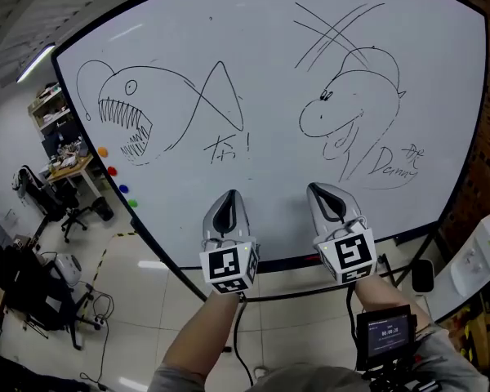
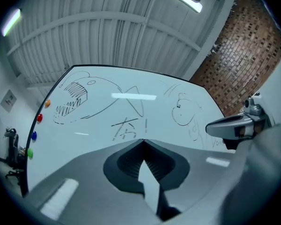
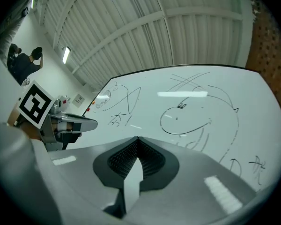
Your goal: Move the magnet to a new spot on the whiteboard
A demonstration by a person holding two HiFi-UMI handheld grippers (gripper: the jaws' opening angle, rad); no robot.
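Observation:
Four round magnets sit in a row down the whiteboard's (image 1: 269, 64) left edge: orange (image 1: 103, 150), red (image 1: 112, 171), blue (image 1: 123, 189), green (image 1: 132, 202). The left gripper view shows them too, orange (image 2: 48, 103), red (image 2: 40, 118), blue (image 2: 34, 135) and green (image 2: 30, 152). My left gripper (image 1: 230, 193) is shut and empty, in front of the board's lower edge, well right of the magnets. My right gripper (image 1: 317, 186) is beside it, also shut on nothing. Both point up at the board (image 2: 131, 111) and its drawings (image 3: 192, 111).
The board carries a fish sketch (image 1: 131, 113) and a dinosaur sketch (image 1: 343, 113). A desk (image 1: 69, 166) and an office chair (image 1: 65, 211) stand at the left. A brick wall (image 1: 482, 137) and a white cabinet (image 1: 478, 260) are at the right. A person (image 3: 23, 62) stands far off.

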